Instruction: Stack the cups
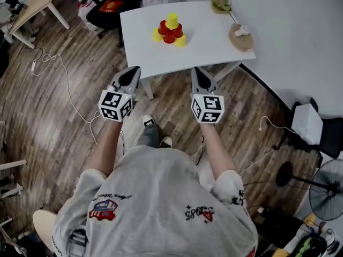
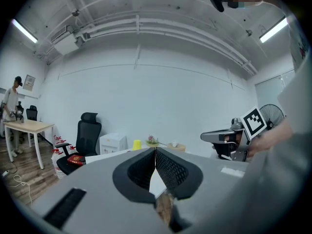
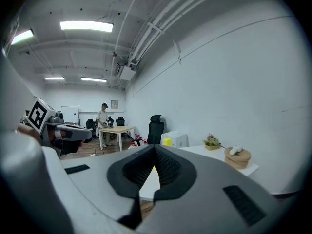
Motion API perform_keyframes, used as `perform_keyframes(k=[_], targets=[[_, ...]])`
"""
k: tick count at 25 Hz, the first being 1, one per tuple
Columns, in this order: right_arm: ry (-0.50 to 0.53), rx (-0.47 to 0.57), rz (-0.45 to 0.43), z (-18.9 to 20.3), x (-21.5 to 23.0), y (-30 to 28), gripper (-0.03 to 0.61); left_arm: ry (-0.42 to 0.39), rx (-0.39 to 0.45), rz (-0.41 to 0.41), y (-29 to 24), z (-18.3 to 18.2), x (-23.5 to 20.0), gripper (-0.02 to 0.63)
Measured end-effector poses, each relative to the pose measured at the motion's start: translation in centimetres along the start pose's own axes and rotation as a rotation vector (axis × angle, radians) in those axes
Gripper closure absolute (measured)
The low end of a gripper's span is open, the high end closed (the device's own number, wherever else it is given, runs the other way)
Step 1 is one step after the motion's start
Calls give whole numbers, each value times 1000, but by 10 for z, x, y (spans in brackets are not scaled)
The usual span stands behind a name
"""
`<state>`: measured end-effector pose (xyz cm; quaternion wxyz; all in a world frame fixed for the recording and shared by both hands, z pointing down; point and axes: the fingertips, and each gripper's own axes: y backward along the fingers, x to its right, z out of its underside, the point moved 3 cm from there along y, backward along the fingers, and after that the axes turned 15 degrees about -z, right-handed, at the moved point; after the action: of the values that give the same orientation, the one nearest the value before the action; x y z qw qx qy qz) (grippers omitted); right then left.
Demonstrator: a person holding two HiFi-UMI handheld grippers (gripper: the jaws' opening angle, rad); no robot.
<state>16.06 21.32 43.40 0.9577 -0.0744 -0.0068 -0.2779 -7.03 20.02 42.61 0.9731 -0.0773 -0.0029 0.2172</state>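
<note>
Left gripper view first: how do the jaws of the left gripper (image 2: 155,153) stand?

– Pressed together, the ribbed pads meeting in a line at the tip, with nothing between them.

– And the right gripper (image 3: 155,150)?

– The same in the right gripper view: jaws closed on each other, holding nothing. In the head view both are held side by side in front of the person, well apart from each other and pointing toward the white table (image 1: 203,47), short of its near edge.

– Where are the cups (image 1: 170,30)?

– On that table, toward its far left part, built as a small pyramid. One yellow cup (image 1: 172,20) sits on top, two red ones are under it, and the bottom row runs yellow, red, yellow. Neither gripper touches them.

– Anything else on the table?

– At the right end there is a round wooden piece (image 1: 240,37) with a small white object on it, and a little plant (image 1: 220,4) stands at the far edge.

– And around it?

– A wooden floor (image 1: 48,106) with a white cable trailing across it, a black office chair (image 1: 107,7) beyond the table's left corner, and a standing fan (image 1: 327,189) at the lower right. Far off in the right gripper view, a person (image 3: 103,117) stands at a light wooden desk.
</note>
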Motion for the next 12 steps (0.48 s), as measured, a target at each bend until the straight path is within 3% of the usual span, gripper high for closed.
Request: perform_keyframes(k=[12], targets=[[17, 35, -4, -7, -26, 25, 577, 3, 28, -16, 35, 0, 12, 607]])
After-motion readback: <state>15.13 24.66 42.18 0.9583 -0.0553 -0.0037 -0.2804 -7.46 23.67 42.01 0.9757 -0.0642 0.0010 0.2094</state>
